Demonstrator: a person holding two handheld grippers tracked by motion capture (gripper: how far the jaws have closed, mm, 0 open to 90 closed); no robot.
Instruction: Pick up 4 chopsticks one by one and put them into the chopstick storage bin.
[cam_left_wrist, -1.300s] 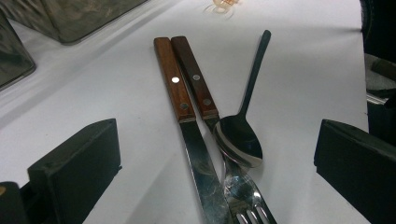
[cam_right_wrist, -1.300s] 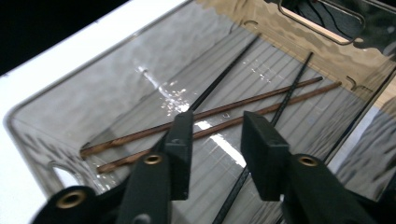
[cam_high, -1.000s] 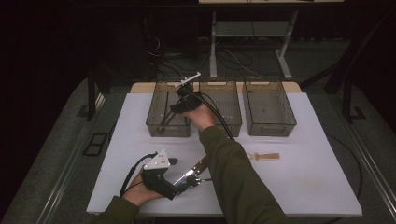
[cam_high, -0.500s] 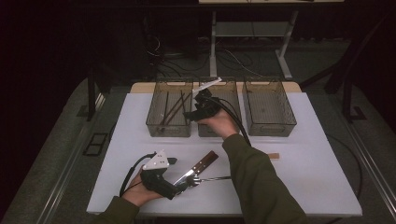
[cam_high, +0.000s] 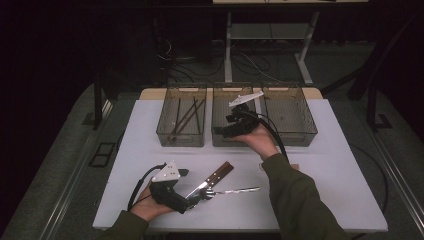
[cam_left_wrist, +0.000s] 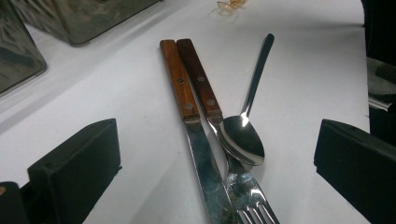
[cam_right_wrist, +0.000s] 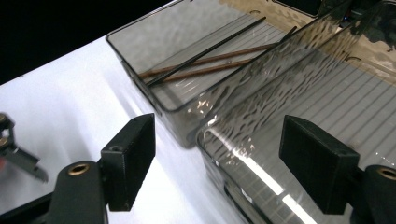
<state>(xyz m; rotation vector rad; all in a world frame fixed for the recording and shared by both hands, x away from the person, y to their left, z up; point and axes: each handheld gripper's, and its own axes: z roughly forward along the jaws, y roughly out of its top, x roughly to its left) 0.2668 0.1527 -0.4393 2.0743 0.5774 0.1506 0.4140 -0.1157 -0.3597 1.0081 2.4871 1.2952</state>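
Cutlery sorting is the work in hand, judging by how things lie on the white bench (cam_high: 340, 165). Toward the far left edge stands the left bin (cam_high: 181, 122), one of three clear bins in a row, with chopsticks (cam_high: 187, 115) lying in it. Near the front edge, left of middle, the left tongs (cam_left_wrist: 219, 172) rest low over a small heap of cutlery with their jaws spread wide and nothing pinched: the knife (cam_left_wrist: 189, 116) with its wooden handle, the fork (cam_left_wrist: 212, 112) just beside it, and the spoon (cam_left_wrist: 247, 126) with its bowl lying across the fork's neck. All three lie between the jaws, untouched by them. Further right, the right tongs (cam_high: 220, 133) hang at the near wall of the middle bin (cam_high: 225, 107); their jaws have just been opening, stand spread, and hold nothing. The right bin (cam_high: 292, 117) toward the far right edge looks bare, as far as one can tell. My reading is that the chopsticks are sorted and the next piece is to be picked. That calls for the left tongs to settle on one item, likely the spoon since it lies on top, and close on its handle without dragging the fork along.
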